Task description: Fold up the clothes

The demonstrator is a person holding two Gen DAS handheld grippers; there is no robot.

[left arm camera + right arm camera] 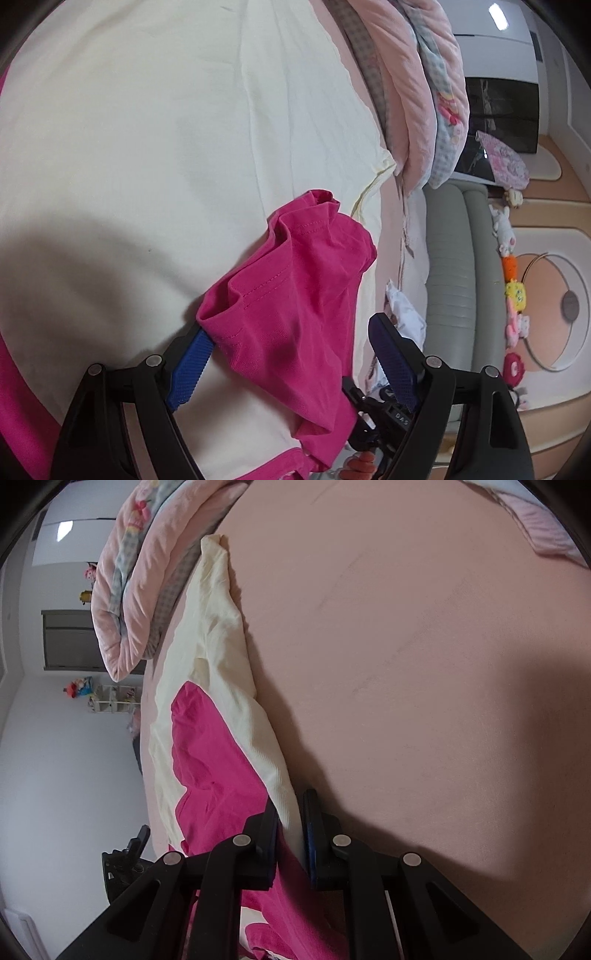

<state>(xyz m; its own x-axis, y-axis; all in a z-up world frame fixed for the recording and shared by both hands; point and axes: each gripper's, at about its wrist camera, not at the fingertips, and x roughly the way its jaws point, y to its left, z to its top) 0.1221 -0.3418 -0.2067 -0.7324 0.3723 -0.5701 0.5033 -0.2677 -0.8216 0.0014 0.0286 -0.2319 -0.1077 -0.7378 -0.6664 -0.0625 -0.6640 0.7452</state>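
Observation:
A cream shirt [147, 147] with magenta sleeves lies spread on the pink bed. In the left wrist view, one magenta sleeve [291, 295] is bunched up and folded over the cream body. It rests against the left blue finger [192, 365]. My left gripper [288, 326] is open wide, with the sleeve lying loose between its jaws. In the right wrist view, the cream shirt [218, 635] runs away in a long fold with magenta cloth [207, 757] beside it. My right gripper [291, 808] is shut on the shirt's cream edge.
A rolled pink quilt [413, 92] [125, 590] lies at the bed's far side. The bare pink bed sheet [424, 664] stretches to the right of the shirt. A grey padded headboard [450, 258] and several plush toys [513, 288] stand beyond the bed edge.

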